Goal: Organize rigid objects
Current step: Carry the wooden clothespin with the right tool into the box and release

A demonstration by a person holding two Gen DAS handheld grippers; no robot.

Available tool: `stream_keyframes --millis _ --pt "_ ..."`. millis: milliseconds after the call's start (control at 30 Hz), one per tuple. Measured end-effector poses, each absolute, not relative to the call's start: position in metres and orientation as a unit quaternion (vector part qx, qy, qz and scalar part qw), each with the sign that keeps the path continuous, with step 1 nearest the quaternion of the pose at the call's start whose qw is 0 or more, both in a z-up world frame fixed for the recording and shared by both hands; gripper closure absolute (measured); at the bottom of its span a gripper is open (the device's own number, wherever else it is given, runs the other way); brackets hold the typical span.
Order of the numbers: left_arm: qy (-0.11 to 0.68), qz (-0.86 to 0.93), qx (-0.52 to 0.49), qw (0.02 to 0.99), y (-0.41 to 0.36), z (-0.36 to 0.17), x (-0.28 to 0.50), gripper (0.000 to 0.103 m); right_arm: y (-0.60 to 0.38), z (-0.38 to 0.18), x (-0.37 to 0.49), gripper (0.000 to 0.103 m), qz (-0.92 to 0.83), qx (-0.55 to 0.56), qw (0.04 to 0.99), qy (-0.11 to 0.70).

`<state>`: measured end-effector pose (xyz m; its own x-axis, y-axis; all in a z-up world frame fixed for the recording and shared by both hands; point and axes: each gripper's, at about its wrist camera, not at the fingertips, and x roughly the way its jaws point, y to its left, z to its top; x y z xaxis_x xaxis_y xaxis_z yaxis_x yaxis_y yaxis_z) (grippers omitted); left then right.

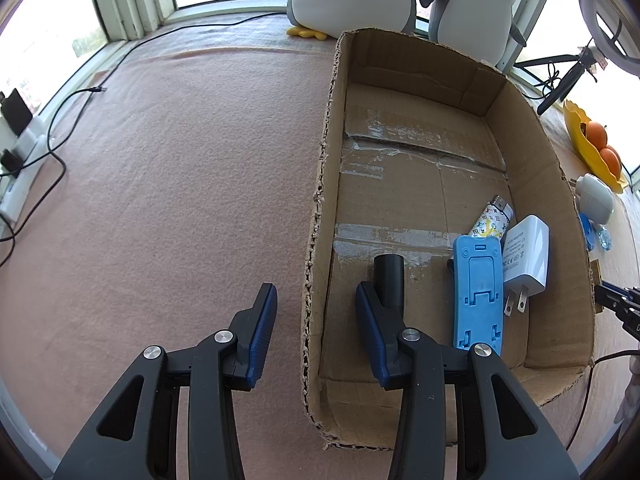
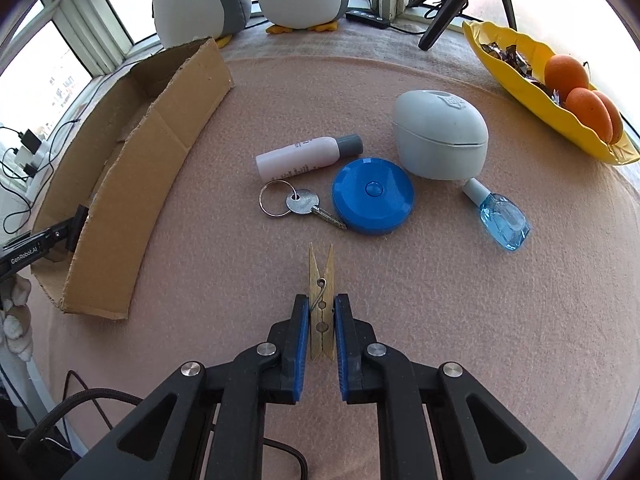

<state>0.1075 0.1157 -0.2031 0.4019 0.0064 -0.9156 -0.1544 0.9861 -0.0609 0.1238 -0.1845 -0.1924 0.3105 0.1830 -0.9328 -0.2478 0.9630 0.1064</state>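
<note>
Two pads of right gripper (image 2: 322, 312) pinching wooden clothespin (image 2: 321, 300) above the mat; carrying level toward cardboard box (image 2: 132, 184), squeezing below spring; left gripper (image 1: 316, 312) gaping wide, straddling box wall.

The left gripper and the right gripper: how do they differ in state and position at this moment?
The left gripper is open and holds nothing; the right gripper is shut on the wooden clothespin. The left gripper straddles the near left wall of the cardboard box; the right gripper is over the pink cloth, outside the box. Both have black arms with blue pads.
</note>
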Motion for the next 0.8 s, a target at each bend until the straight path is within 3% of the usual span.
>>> stream_keyframes --millis 500,800 --pt "0.544 0.047 -0.069 0.835 0.114 -0.203 0.108 0.061 -0.117 -0.124 0.119 0.092 0.197 -0.023 0.835 0.514" --pt "0.544 0.047 -0.071 0.835 0.115 -0.202 0.108 0.061 -0.068 -0.114 0.120 0.092 0.236 -0.039 0.831 0.502"
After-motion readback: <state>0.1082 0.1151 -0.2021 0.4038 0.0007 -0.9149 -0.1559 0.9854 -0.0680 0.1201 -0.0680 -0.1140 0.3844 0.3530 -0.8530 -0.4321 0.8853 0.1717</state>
